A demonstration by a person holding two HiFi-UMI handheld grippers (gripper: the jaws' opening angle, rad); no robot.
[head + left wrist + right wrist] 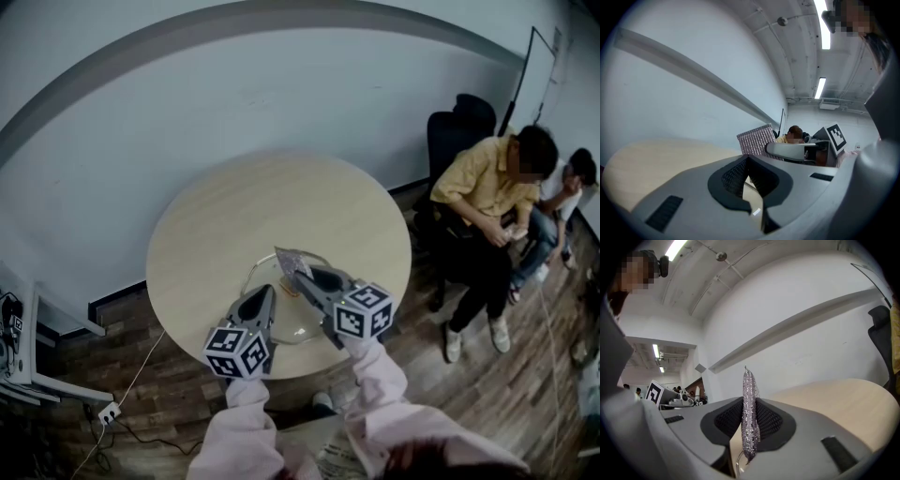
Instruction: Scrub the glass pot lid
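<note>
The glass pot lid lies on the near part of the round pale wood table. My left gripper reaches low over the lid's left half, and its jaws are closed, with a glint of the lid's edge between them. Just to its right, above the lid's far side, my right gripper is shut on a silver mesh scrubbing cloth. The cloth stands upright between the right pads. From the left gripper view, the cloth shows beside the right gripper.
A seated person in a yellow shirt and a second person are to the right of the table, beside a black chair. A power strip and cable lie on the wood floor at the left. The white wall curves behind the table.
</note>
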